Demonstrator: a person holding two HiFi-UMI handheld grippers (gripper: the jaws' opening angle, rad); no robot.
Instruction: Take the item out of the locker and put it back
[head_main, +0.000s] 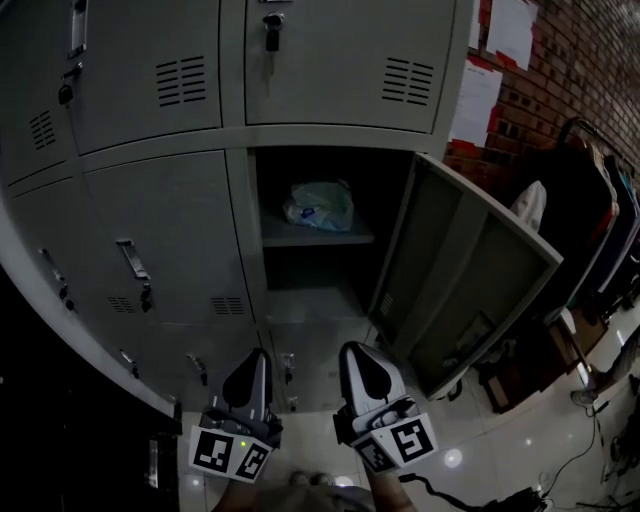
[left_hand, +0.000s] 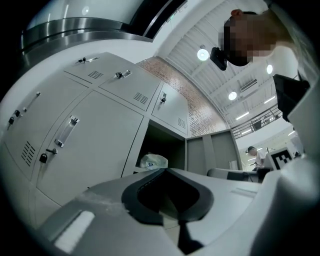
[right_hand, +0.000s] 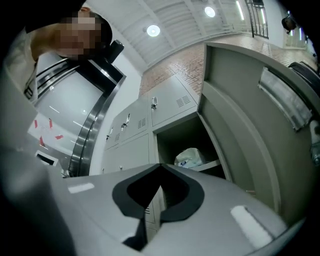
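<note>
A crumpled whitish plastic bag (head_main: 320, 206) lies on the shelf (head_main: 318, 239) inside the one open locker, whose grey door (head_main: 470, 270) swings out to the right. The bag (left_hand: 153, 161) also shows in the left gripper view, and the right gripper view has the bag (right_hand: 190, 157) too. My left gripper (head_main: 256, 356) and right gripper (head_main: 356, 352) hang side by side low in the head view, well below and in front of the locker opening. Both point toward the lockers, their jaws closed tip to tip with nothing between them.
Closed grey lockers (head_main: 160, 240) with handles and padlocks fill the left and top. Papers (head_main: 475, 100) hang on a brick wall at the right. A rack of dark clothes (head_main: 590, 210) stands beyond the open door. Cables (head_main: 590, 450) lie on the tiled floor.
</note>
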